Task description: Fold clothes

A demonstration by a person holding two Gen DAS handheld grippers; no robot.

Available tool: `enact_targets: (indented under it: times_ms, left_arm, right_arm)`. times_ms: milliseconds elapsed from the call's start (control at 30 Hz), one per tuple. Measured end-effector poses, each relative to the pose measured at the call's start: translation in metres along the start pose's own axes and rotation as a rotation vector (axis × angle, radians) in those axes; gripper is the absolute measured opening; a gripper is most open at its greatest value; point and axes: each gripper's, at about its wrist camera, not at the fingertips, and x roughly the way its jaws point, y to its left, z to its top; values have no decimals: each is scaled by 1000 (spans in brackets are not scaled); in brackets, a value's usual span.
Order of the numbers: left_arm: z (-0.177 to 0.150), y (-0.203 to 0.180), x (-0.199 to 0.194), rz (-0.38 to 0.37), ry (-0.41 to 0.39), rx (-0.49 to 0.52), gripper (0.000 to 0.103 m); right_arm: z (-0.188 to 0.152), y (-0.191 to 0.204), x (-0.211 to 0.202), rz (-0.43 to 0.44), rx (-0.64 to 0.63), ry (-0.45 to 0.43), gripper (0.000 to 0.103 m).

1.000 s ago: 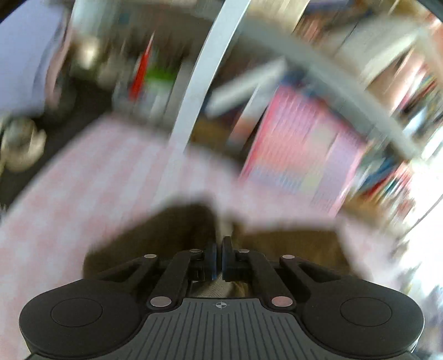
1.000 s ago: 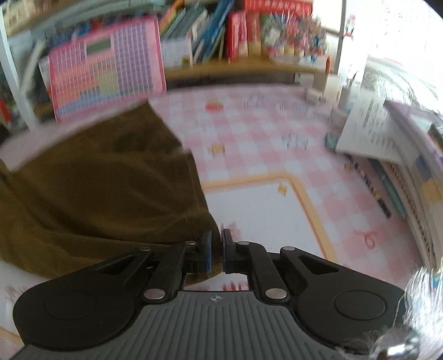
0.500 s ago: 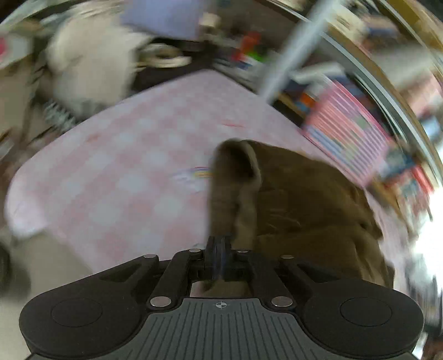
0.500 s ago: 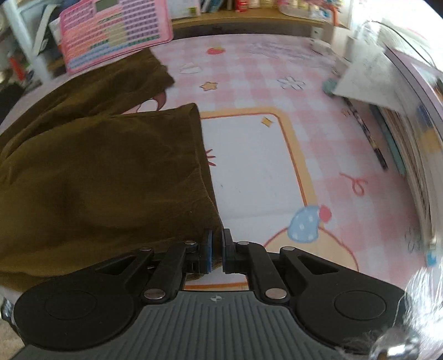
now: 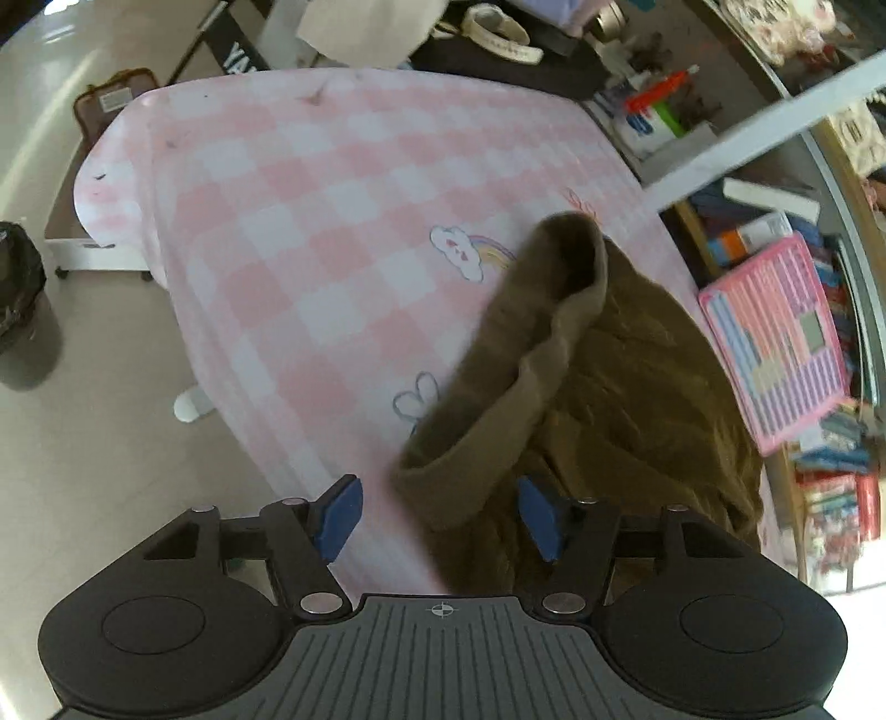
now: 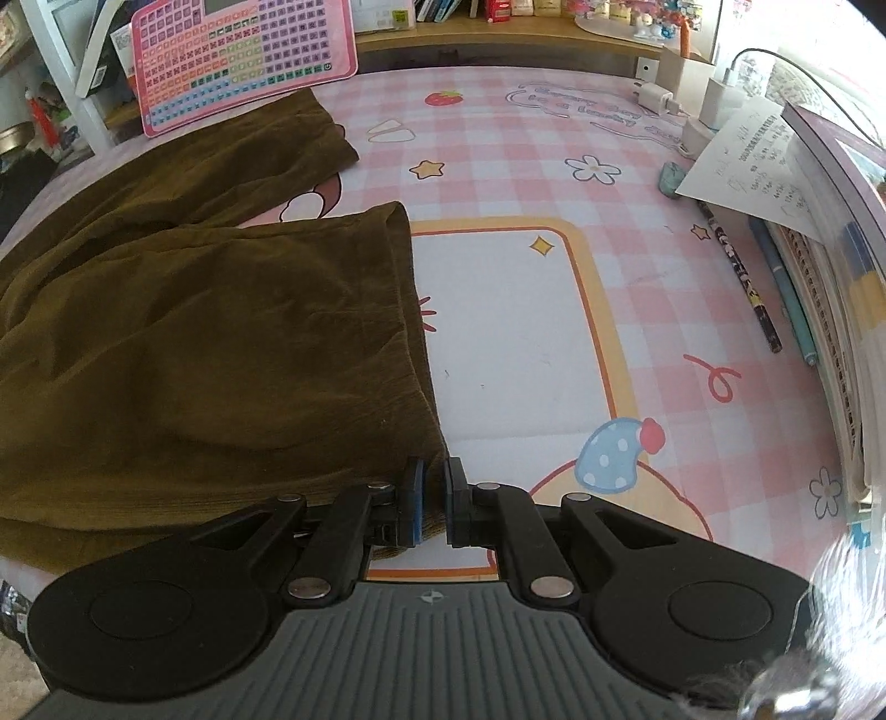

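On a pink checked tablecloth [image 6: 498,166] lie olive-brown trousers [image 6: 210,332], folded over themselves. Their waistband [image 5: 498,399] sits between the spread, opening jaws of the left gripper [image 5: 440,518], with neither pad pressing it. At a hem corner, the right gripper [image 6: 433,501] pinches the cloth. Behind stands a pink keyboard toy [image 6: 238,55].

We see a home study room. A pink checked tablecloth [image 6: 498,166] covers the desk, with bookshelves [image 6: 498,16], notebooks [image 6: 830,277] and pens [image 6: 742,277] nearby.
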Motion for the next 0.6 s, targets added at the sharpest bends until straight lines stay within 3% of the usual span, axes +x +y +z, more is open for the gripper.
enact_targets:
  times_ms: [67,167,300,367,500,600]
  left_arm:
    - [3,-5,6,6,-16,-4,30]
    - [8,-14,20,3,-19,11,12]
    - [19,-38,40,-5,-50,27,8]
    - [24,-66,60,-23,-37,79,8]
    - [19,-149,92,-126,14,265,7]
    - [10,-209,96,-232,13,404,7]
  right_arm:
    - [-1,1,-1,-3,6,-6,7]
    - [-2,1,-1,-6,15,-13,7]
    - [-2,3,0,-14,17,-24,7]
    - [-3,3,-1,-60,17,-44,6]
    - [-12,-8,-6,-184,49,-75,6]
    - [-20,-22,-12,-219,91,-72,6]
